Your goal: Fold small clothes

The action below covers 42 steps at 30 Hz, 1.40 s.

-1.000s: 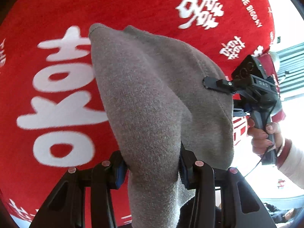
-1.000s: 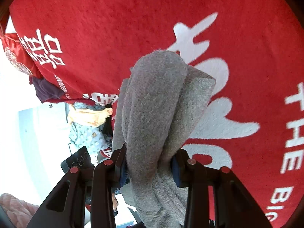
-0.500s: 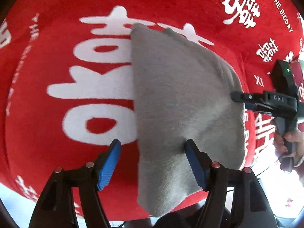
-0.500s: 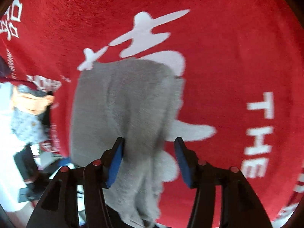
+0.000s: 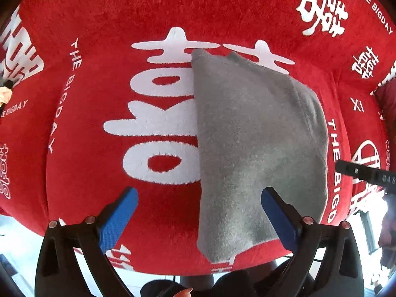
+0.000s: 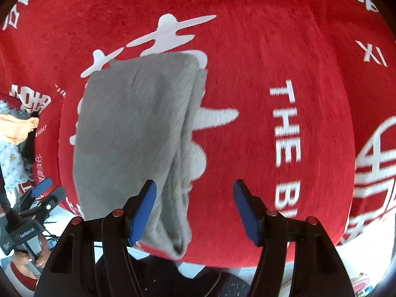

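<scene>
The grey garment lies folded at centre frame on the red blanket, its near end drooping over the lower edge. It could slide off there, since nothing pins it. The left gripper gapes wide, holding nothing; the right gripper is spread and empty too. A second ago both were clamped on the cloth in mid-air; now it's down and released
</scene>
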Each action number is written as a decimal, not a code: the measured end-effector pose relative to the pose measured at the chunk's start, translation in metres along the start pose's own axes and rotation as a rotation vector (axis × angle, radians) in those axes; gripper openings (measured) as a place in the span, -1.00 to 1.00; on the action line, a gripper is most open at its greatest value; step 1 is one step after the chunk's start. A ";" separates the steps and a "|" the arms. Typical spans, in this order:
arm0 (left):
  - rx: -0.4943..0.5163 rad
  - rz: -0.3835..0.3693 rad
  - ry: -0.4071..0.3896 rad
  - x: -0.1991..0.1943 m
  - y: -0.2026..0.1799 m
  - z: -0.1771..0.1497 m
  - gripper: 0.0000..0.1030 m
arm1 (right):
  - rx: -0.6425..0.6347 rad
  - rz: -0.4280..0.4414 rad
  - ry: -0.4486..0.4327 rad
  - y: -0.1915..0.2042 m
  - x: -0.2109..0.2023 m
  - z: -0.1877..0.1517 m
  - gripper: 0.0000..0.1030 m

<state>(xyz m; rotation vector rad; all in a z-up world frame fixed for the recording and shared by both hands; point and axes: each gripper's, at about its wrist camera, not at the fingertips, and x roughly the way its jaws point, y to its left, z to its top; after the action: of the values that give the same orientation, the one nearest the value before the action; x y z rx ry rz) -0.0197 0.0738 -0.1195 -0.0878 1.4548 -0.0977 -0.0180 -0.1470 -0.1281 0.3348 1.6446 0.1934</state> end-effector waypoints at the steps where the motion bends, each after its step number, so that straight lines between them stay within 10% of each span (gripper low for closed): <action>1: 0.001 0.003 -0.002 -0.003 -0.001 0.000 0.95 | 0.001 -0.004 -0.002 0.002 -0.004 -0.005 0.36; 18: 0.028 0.126 -0.056 -0.066 -0.015 -0.007 0.95 | -0.068 -0.091 -0.152 0.069 -0.072 -0.040 0.66; 42: 0.088 0.012 -0.030 -0.129 -0.027 -0.005 0.95 | -0.035 -0.190 -0.130 0.096 -0.121 -0.053 0.67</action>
<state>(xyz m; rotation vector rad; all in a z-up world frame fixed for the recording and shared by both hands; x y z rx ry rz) -0.0399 0.0628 0.0100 -0.0087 1.4193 -0.1495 -0.0518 -0.0925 0.0219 0.1596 1.5325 0.0565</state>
